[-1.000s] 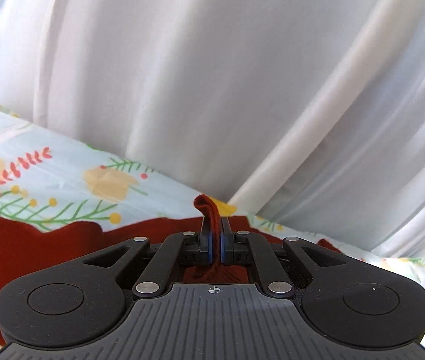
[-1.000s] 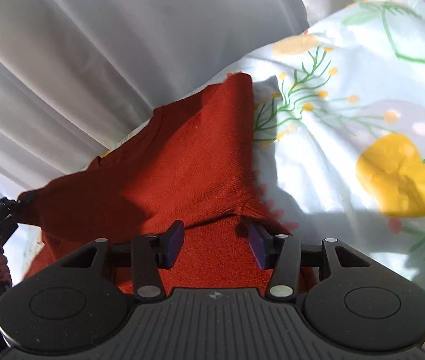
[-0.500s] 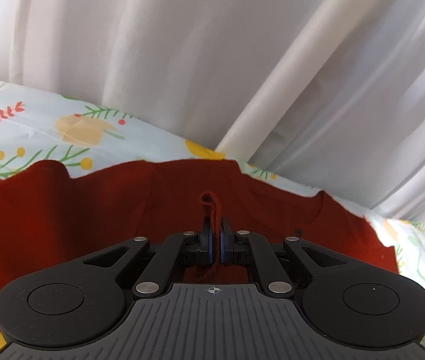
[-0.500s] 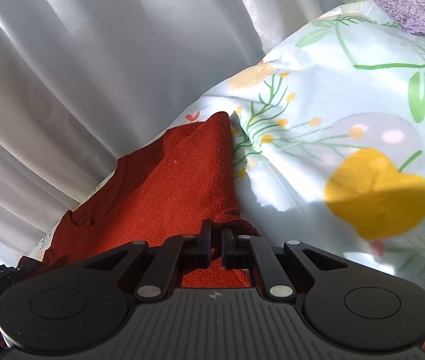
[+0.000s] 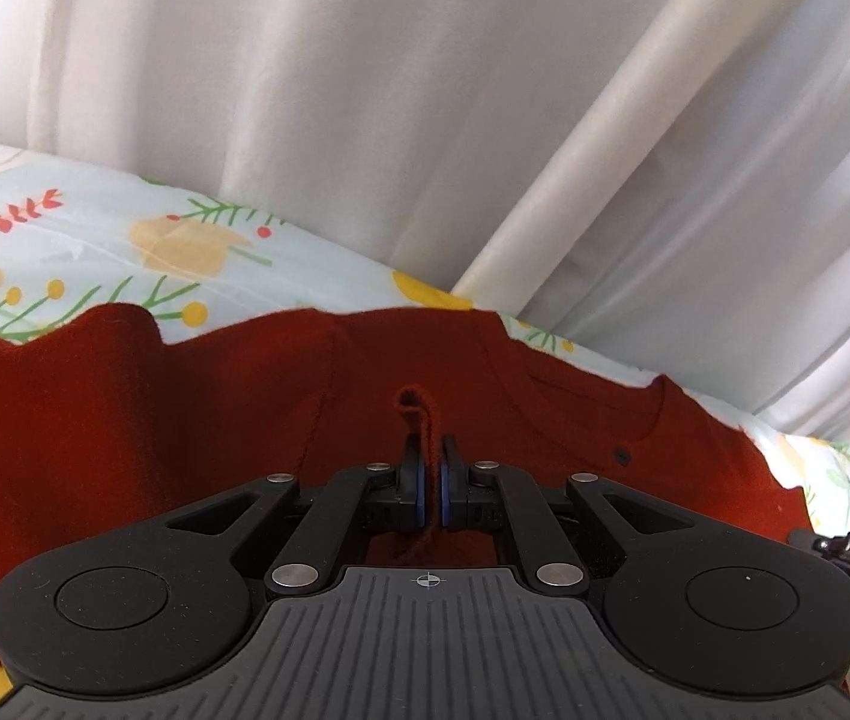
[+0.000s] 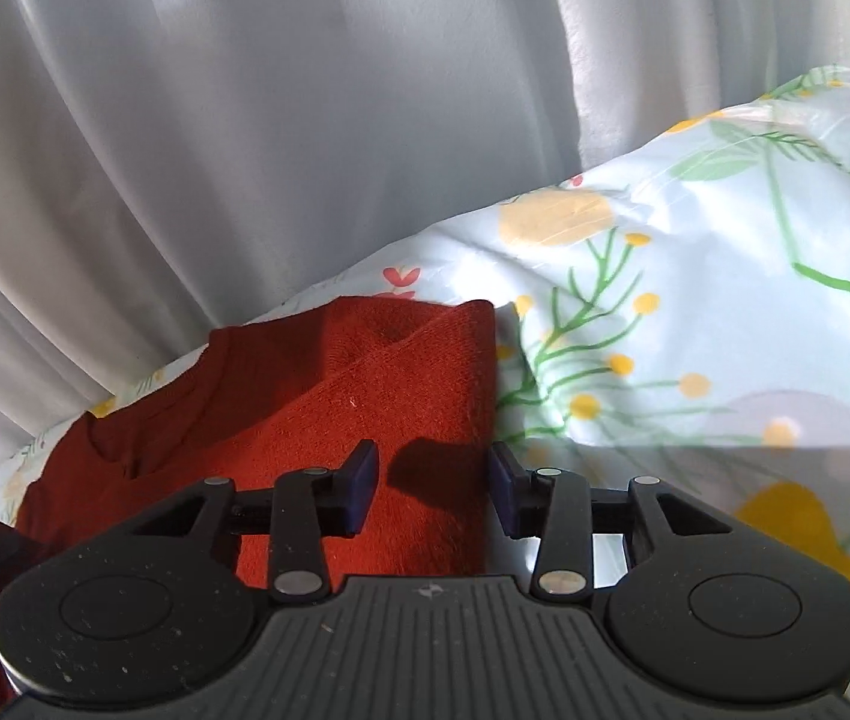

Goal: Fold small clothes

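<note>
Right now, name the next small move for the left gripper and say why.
Probably open the left gripper: it is shut on a pinch of the red top, which lies spread on the floral sheet, and the right gripper is open above its folded edge.

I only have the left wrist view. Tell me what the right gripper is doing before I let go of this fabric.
Observer: The right gripper is open, its jaws apart over the red sweater, holding nothing.
Operator: Report which part of the garment it is over.
Observer: The sweater's right edge, where a flap lies doubled over beside the floral sheet.
Operator: Confirm my side too.
Observer: The left gripper is shut on a pinch of the sweater. The right view shows only a dark edge of it at far left.
</note>
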Tool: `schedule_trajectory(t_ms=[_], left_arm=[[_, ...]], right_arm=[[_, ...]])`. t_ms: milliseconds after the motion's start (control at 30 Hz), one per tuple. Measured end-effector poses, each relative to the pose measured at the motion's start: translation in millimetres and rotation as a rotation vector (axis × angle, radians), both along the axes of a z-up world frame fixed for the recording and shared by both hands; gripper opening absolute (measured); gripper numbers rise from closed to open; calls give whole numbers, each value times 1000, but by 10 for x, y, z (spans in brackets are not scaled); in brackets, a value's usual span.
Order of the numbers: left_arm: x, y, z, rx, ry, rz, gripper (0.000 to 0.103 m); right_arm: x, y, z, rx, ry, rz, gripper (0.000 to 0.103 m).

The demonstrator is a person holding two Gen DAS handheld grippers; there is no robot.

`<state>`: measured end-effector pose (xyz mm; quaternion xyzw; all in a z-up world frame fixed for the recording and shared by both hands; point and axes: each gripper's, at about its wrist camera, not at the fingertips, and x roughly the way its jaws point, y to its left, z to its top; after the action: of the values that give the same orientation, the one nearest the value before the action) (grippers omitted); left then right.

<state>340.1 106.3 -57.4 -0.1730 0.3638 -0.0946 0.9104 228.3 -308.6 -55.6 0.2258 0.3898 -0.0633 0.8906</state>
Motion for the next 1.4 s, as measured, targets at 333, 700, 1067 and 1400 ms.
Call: schedule_trajectory(t_ms=[333, 700, 1067, 1400], left_arm=[[34, -90, -74, 140, -2, 66, 12], [-192, -557, -50, 29, -20, -28, 79], [-244, -477, -229, 164, -33, 45, 80], [-535, 411, 43, 11, 19, 301, 90]], right_arm=[[-22, 157, -15, -194, -66, -25, 7], [-176, 742, 158, -104, -167, 219, 15], [-378, 719, -78, -336, -112, 222, 11], [-343, 757, -63, -356, -75, 233, 14]])
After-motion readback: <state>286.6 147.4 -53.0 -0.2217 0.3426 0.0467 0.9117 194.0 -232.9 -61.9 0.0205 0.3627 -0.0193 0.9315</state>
